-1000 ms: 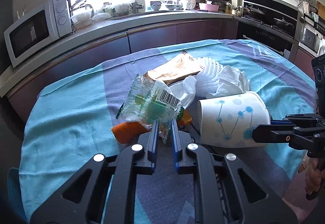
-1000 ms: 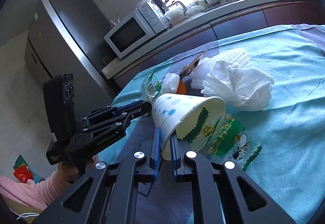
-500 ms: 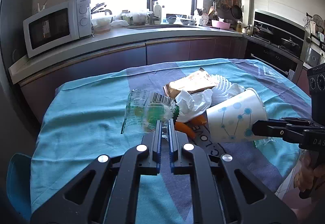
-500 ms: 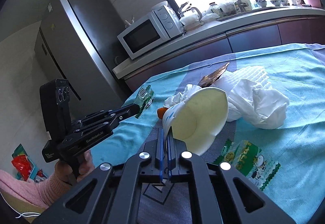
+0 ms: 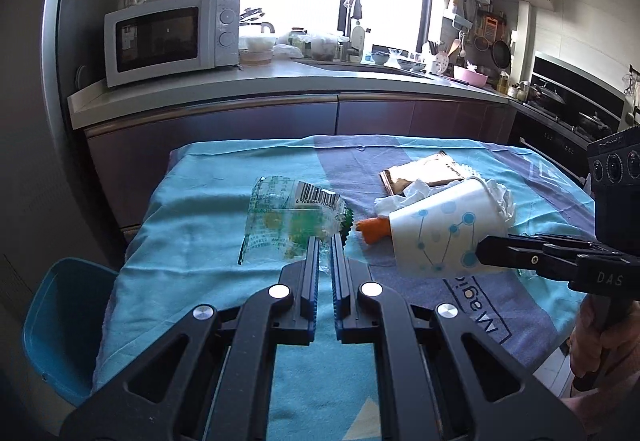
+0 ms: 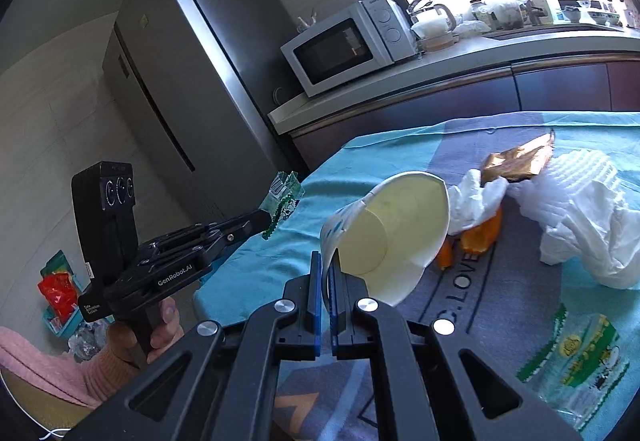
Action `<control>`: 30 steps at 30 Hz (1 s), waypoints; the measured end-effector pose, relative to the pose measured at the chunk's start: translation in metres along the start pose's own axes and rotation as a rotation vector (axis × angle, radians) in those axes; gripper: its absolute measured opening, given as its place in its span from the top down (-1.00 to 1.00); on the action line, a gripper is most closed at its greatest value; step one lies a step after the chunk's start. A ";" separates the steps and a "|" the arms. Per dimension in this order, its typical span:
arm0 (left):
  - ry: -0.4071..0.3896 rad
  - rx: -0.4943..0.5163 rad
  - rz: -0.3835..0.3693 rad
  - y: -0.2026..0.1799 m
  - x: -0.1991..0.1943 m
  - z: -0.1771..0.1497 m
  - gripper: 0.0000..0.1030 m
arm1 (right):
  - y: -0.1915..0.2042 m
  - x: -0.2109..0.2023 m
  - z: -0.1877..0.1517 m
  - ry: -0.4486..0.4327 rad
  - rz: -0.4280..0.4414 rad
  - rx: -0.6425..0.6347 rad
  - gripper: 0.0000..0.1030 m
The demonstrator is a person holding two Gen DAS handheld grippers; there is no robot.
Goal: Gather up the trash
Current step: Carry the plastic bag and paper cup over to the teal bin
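Two pairs of fingers (image 5: 327, 241) (image 6: 327, 261), clamped on clear wrapper (image 5: 288, 221) and paper cup (image 6: 388, 237), tissue (image 6: 580, 225) beyond.

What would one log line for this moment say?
left gripper: shut on clear wrapper | right gripper: shut on paper cup rim | both lifted

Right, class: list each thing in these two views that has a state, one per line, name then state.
Left tool: shut on the clear wrapper.
Clear wrapper: pinched at its edge, lifted off the table.
Right tool: shut on the paper cup's rim.
Paper cup: held tilted, empty inside.
Microwave: door closed.
Fridge: doors closed.
Tissue: crumpled on the tablecloth.
Snoopy wrapper: lying flat on the tablecloth.
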State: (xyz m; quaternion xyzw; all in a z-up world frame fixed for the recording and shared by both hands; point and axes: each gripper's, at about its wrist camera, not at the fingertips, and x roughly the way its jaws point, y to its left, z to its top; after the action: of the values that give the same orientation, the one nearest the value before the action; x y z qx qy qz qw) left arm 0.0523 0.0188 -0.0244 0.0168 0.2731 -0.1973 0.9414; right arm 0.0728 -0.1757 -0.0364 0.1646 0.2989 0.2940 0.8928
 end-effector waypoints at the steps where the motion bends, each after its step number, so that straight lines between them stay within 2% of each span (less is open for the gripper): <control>1: -0.002 -0.008 0.009 0.005 -0.004 -0.001 0.87 | 0.003 0.005 0.002 0.007 0.013 -0.007 0.95; 20: -0.032 -0.187 0.257 0.127 -0.076 -0.033 0.88 | 0.078 0.109 0.028 0.165 0.235 -0.146 0.95; 30: -0.029 -0.259 0.369 0.177 -0.090 -0.047 0.88 | 0.111 0.153 0.033 0.235 0.282 -0.198 0.95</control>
State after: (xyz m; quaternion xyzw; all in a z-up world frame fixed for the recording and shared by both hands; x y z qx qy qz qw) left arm 0.0257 0.2212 -0.0311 -0.0573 0.2750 0.0150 0.9596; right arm 0.1456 0.0016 -0.0260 0.0809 0.3446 0.4611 0.8137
